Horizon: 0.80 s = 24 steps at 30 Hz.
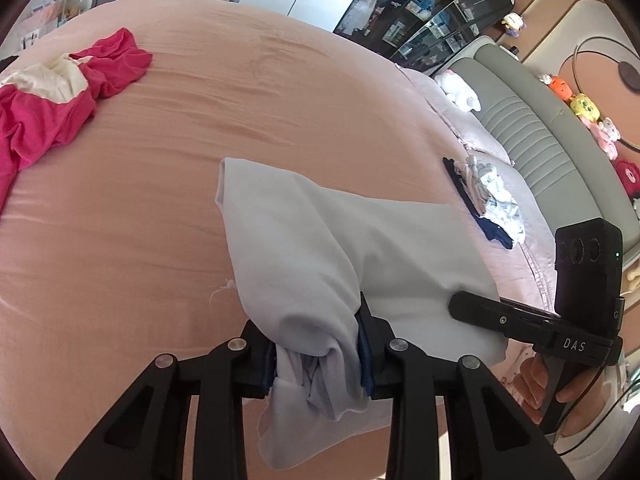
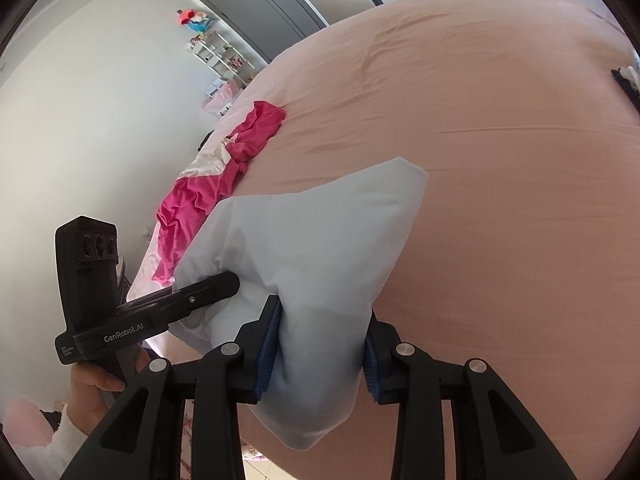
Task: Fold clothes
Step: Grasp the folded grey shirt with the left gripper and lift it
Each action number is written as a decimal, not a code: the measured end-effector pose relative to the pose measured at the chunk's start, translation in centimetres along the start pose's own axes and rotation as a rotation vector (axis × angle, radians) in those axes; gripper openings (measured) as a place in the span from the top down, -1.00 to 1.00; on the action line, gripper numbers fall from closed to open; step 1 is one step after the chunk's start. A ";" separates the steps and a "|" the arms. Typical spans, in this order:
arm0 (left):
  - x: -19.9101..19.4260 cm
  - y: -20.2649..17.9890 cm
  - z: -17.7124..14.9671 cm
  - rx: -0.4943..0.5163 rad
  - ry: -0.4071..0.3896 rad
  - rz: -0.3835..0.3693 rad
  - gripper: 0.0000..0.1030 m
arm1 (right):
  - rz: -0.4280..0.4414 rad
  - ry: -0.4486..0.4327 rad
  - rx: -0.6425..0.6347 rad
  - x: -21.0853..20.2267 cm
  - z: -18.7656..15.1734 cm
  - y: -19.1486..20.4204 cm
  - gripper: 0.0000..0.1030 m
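Gripping bunched pale blue garment (image 1: 320, 240), left tool (image 1: 318, 364) and right tool (image 2: 320, 354) risk uneven folds; pink clothes (image 1: 52, 108) at ten o'clock.

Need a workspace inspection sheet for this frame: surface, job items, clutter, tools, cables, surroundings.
Surface: pink bedsheet, lightly wrinkled.
Job's things: pale blue garment bunched and lifted at two points, far end resting on the bed; magenta garment with a white piece crumpled at the bed's edge.
Clutter: patterned white and navy clothes near the headboard.
Tools: left tool shut on the pale blue garment; right tool shut on it too.
Cables: nothing seen.
Surroundings: grey padded headboard, plush toys, dark display cabinet, white shelf by the wall.
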State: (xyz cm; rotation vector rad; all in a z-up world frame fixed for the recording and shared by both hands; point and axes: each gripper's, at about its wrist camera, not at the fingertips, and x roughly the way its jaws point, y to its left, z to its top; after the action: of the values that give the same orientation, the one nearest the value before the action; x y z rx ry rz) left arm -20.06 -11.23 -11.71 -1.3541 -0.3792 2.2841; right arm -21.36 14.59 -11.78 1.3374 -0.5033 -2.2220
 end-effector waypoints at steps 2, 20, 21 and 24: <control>0.0 -1.6 -0.9 0.011 0.006 -0.020 0.45 | -0.021 -0.010 0.006 -2.0 -0.8 -0.7 0.32; 6.7 -20.4 -0.3 0.138 0.089 -0.185 0.45 | -0.081 -0.157 0.182 -18.8 -5.1 -14.0 0.32; 7.0 -21.8 0.5 0.155 0.082 -0.191 0.45 | -0.088 -0.173 0.180 -20.0 -4.4 -14.8 0.32; 8.4 -25.8 3.4 0.207 0.057 -0.216 0.45 | -0.119 -0.213 0.158 -23.0 -1.5 -16.6 0.32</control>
State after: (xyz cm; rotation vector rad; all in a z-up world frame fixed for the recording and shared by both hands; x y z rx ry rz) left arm -20.22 15.22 -4.71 -1.2098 -0.2488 2.0416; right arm -14.58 41.38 -5.26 1.2419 -0.7061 -2.4825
